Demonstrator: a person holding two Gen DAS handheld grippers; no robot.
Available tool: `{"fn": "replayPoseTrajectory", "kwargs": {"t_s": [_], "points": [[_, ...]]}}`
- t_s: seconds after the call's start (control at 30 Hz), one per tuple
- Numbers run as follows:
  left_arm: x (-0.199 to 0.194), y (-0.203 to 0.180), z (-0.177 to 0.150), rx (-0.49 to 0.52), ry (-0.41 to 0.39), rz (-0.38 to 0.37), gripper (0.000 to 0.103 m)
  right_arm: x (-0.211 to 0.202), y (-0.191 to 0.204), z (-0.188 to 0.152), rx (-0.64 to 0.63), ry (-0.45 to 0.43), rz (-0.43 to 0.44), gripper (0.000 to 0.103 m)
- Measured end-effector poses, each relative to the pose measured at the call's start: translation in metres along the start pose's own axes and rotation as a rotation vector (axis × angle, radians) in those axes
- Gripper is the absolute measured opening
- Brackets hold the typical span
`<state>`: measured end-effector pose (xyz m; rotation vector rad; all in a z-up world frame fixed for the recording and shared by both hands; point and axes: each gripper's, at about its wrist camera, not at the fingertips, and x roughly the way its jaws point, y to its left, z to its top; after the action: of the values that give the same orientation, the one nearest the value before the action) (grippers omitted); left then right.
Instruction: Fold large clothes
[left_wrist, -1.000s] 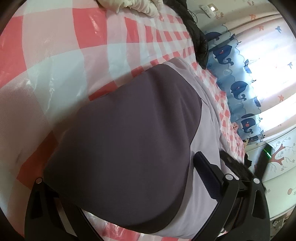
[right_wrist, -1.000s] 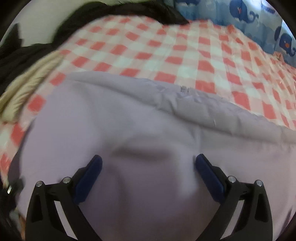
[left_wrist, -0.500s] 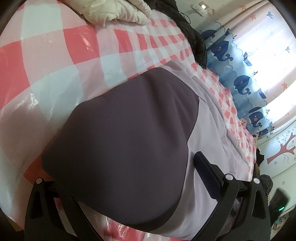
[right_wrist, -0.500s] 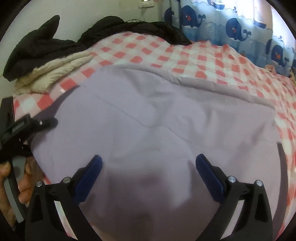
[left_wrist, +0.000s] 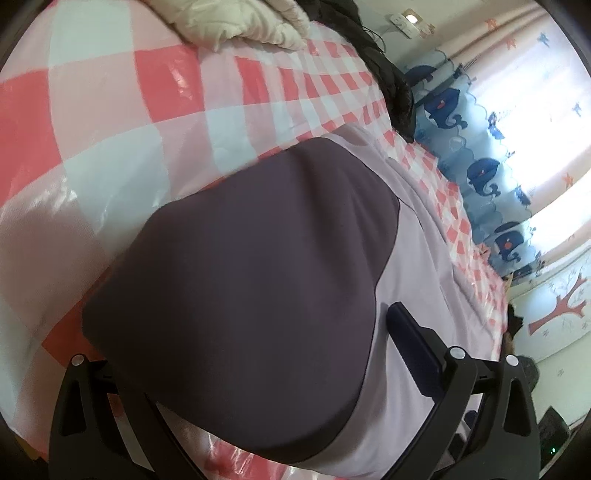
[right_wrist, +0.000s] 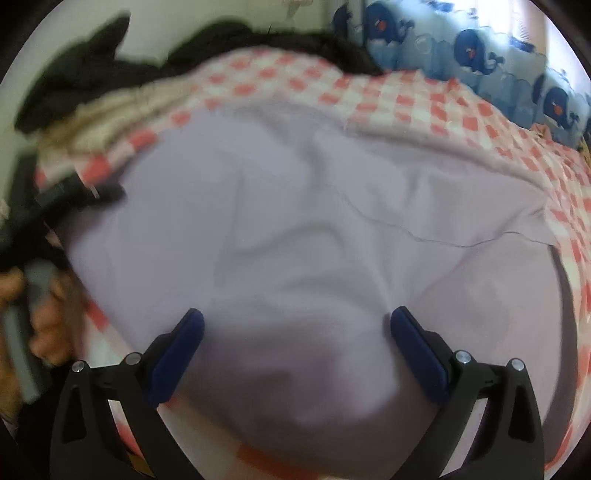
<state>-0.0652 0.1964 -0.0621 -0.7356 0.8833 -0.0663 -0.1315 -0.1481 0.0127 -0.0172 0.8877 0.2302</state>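
Two grippers, left gripper (left_wrist: 280, 332) and right gripper (right_wrist: 295, 332) both spread wide over lilac garment (right_wrist: 314, 229), checked cloth (left_wrist: 110, 110) beneath

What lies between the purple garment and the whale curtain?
In the right wrist view, only a strip of red-checked bedcover lies between the purple garment and the whale curtain.

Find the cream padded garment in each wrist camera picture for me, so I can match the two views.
Left wrist: cream padded garment at the top centre, on the checked cover's far edge.
Right wrist: cream padded garment, blurred, at the upper left, below the black clothing.
Shared landmark: the whale-print curtain.
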Motion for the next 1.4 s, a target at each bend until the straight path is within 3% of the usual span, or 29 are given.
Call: {"fn": "replayPoseTrajectory", "kwargs": {"t_s": [0.07,0.17,0.3,0.37,0.43,0.5,0.7,0.9,1.0,1.07,1.3,1.4], "points": [[0.001,0.001,0.0,-0.007,-0.003,0.001,0.095,-0.005,-0.004,0.002,0.034,-0.022,-0.004,0.097],[-0.001,0.001,-0.001,-0.008,-0.008,-0.004,0.095,0.025,-0.004,-0.005,0.0,0.058,-0.026,0.098],[-0.001,0.006,0.0,-0.04,0.002,-0.019,0.095,0.024,-0.002,-0.008,-0.008,0.057,-0.022,0.098],[0.0,0.008,0.001,-0.061,0.005,-0.026,0.095,0.008,-0.004,-0.007,0.011,-0.001,-0.006,0.098],[0.0,0.007,0.001,-0.061,0.002,-0.021,0.095,0.0,-0.007,-0.009,0.008,-0.042,-0.045,0.098],[-0.001,0.0,-0.001,-0.038,-0.009,-0.001,0.095,0.014,-0.015,-0.015,0.022,0.002,-0.026,0.098],[-0.011,-0.031,-0.008,0.084,-0.057,0.129,0.095,0.017,-0.02,-0.025,0.003,-0.038,-0.001,0.098],[-0.029,-0.062,-0.019,0.207,-0.135,0.193,0.095,0.011,-0.027,-0.029,0.009,-0.096,0.03,0.098],[-0.035,-0.068,-0.018,0.219,-0.146,0.201,0.095,-0.012,-0.033,-0.018,0.091,-0.207,0.074,0.098],[-0.036,-0.071,-0.019,0.235,-0.157,0.21,0.095,-0.019,-0.03,-0.004,0.078,-0.258,0.027,0.098],[-0.041,-0.08,-0.023,0.266,-0.174,0.197,0.095,0.015,-0.019,0.078,0.058,-0.194,-0.02,0.098],[-0.041,-0.079,-0.023,0.283,-0.171,0.19,0.095,0.055,-0.023,0.107,0.072,-0.108,-0.039,0.098]]}}
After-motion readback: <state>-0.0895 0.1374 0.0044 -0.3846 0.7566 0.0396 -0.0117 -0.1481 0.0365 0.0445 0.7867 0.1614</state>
